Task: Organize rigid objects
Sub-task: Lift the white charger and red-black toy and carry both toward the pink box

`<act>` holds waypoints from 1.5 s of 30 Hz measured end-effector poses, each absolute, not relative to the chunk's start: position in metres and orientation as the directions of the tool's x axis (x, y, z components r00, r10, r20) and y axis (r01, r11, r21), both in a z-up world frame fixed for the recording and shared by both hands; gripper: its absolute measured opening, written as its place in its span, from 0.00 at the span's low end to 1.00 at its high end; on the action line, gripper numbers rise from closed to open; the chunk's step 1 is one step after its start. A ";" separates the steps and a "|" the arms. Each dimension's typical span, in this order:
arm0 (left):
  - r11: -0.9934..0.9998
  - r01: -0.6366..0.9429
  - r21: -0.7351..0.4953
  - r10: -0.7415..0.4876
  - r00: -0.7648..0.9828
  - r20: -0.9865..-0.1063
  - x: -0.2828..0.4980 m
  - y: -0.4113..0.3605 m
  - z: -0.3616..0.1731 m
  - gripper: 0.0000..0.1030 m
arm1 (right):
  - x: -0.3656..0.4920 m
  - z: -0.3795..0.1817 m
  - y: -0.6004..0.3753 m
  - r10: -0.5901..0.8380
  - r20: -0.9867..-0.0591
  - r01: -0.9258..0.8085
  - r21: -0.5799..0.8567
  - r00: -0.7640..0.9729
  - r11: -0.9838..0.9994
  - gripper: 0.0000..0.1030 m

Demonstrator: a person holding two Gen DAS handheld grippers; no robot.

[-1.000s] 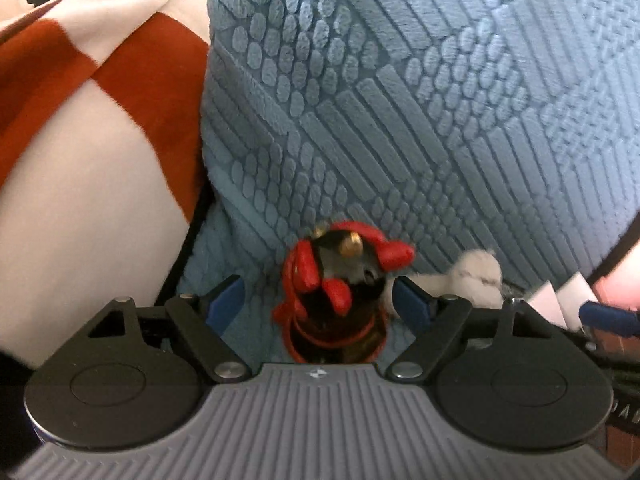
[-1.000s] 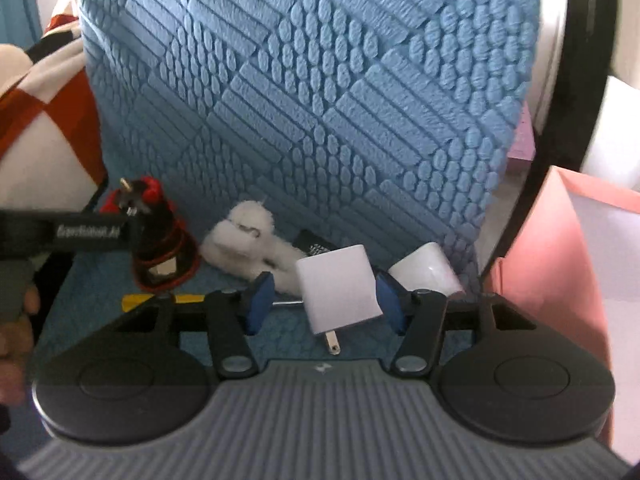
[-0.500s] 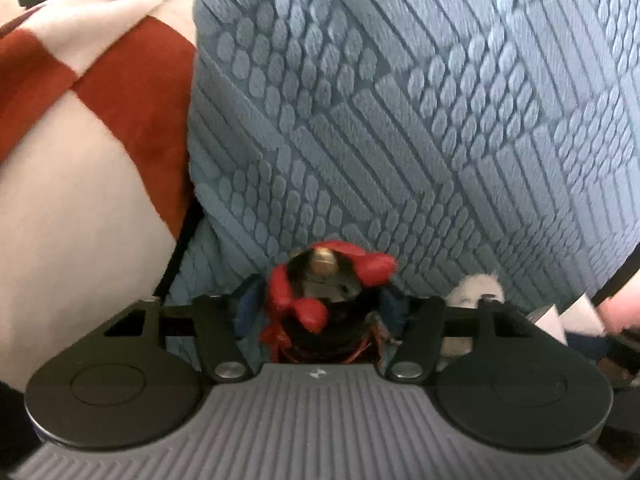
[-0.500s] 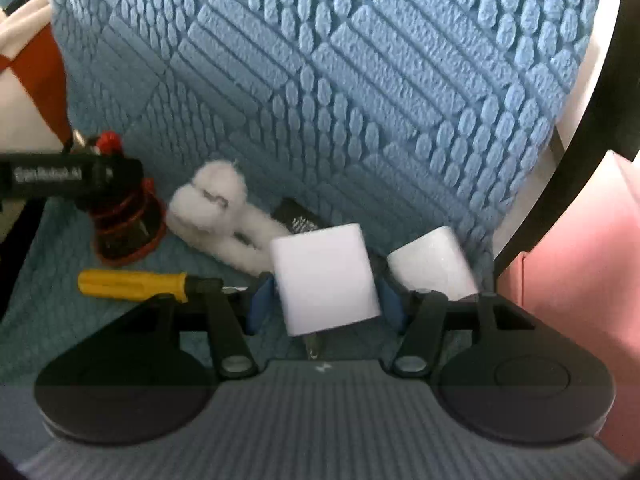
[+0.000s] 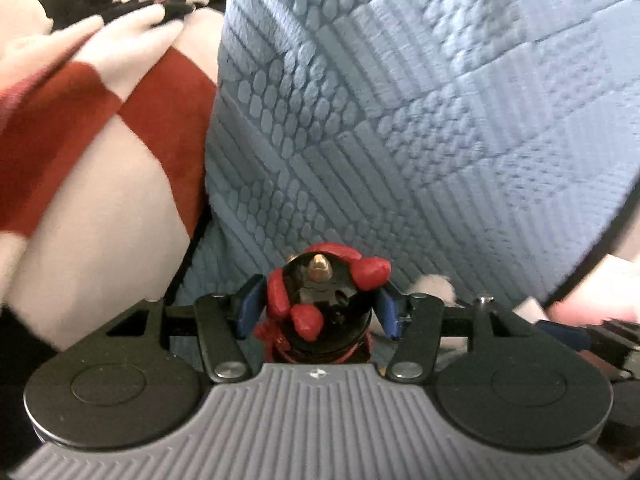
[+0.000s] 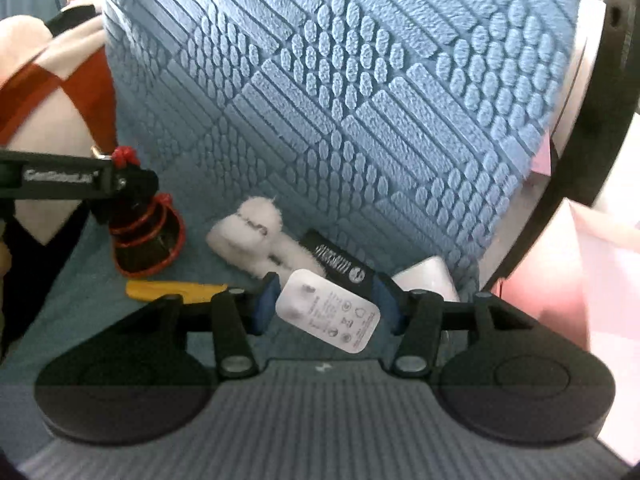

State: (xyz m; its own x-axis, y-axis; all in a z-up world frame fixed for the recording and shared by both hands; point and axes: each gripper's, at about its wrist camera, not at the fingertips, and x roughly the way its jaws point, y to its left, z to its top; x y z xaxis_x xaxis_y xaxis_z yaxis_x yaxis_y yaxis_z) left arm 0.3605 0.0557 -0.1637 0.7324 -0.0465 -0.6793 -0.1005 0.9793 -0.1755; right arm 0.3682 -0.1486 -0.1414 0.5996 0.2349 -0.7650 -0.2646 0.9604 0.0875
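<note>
Now bottle (image 5: pixel 320 312) between left claw (image 5: pixel 318 312) pads.

Things are carried by a blue textured blanket (image 6: pixel 60 292) w/ a matching cushion (image 6: pixel 360 100) stood at its far side. Laid on it, left to right: black-and-red bottle (image 6: pixel 148 236), yellow-handled tool (image 6: pixel 168 291) near it, white fluffy item (image 6: pixel 256 232), black flat item (image 6: pixel 340 266), white block (image 6: pixel 432 278) at right.

Two white chargers (image 6: pixel 328 312); one yellow screwdriver (image 6: pixel 172 291)
</note>
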 end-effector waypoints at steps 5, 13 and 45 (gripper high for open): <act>0.976 -0.062 -0.210 -0.098 0.736 -0.670 0.303 0.058 -0.151 0.61 | 0.329 -0.126 -0.157 0.255 -0.774 -0.245 0.133 0.579 0.960 0.53; 0.963 -0.006 -0.269 -0.182 0.722 -0.667 0.247 0.057 -0.140 0.61 | 0.286 -0.109 -0.149 0.254 -0.766 -0.247 0.128 0.591 0.961 0.53; 0.957 -0.094 -0.274 -0.167 0.591 -0.789 0.157 0.038 -0.191 0.63 | 0.162 -0.126 -0.120 0.096 -0.830 -0.223 -0.035 0.550 0.974 0.54</act>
